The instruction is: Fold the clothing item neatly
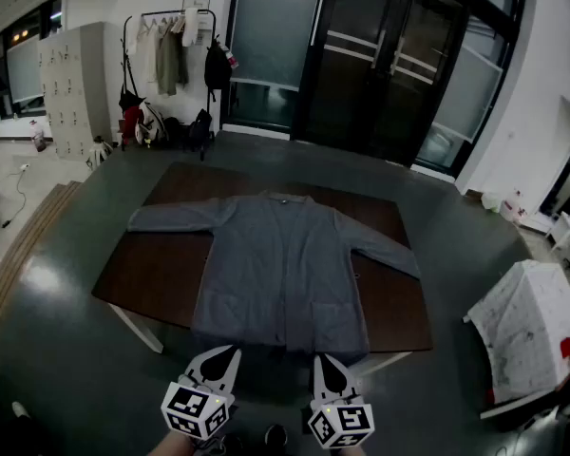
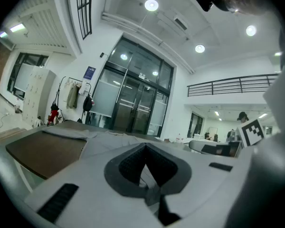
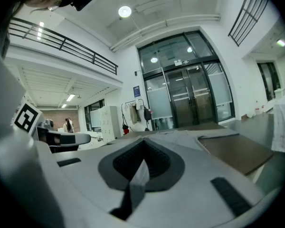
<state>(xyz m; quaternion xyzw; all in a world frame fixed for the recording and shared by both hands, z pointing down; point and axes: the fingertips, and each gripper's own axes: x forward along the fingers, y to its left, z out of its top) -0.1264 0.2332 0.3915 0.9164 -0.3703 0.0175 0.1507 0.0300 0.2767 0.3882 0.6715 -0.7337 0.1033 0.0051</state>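
1. At the far left of the head view, a pale cabinet of lockers [image 1: 73, 88] is seen against the wall. Beside it stands a black coat rack [image 1: 169, 60] hung with garments and bags.
2. A dark brown rectangular table [image 1: 157, 269] is set in the middle of the grey floor. On it a grey knitted cardigan [image 1: 285, 264] is laid flat and face up, with its neck towards the glass doors [image 1: 380, 65]. Its sleeves are spread out to either side and its hem lies along the near edge.
3. The left gripper [image 1: 233, 351] is held just in front of the near edge, below the left half of the hem, with its marker cube [image 1: 198, 408] nearest the camera. In the left gripper view its jaws [image 2: 145, 146] are seen pressed together with nothing between them. The cardigan [image 2: 92, 136] and the table [image 2: 42, 151] are seen beyond the tips, up and to the left.
4. The right gripper [image 1: 320, 357] is held beside the left one, below the right half of the hem. In the right gripper view its jaws [image 3: 143, 142] are likewise closed on nothing. The cardigan [image 3: 180, 137] is seen ahead and the bare table top [image 3: 237, 151] to the right.
5. Whether either tip touches the hem cannot be told.
6. At the far right a white, spotted cloth [image 1: 522, 335] is draped over a low object.
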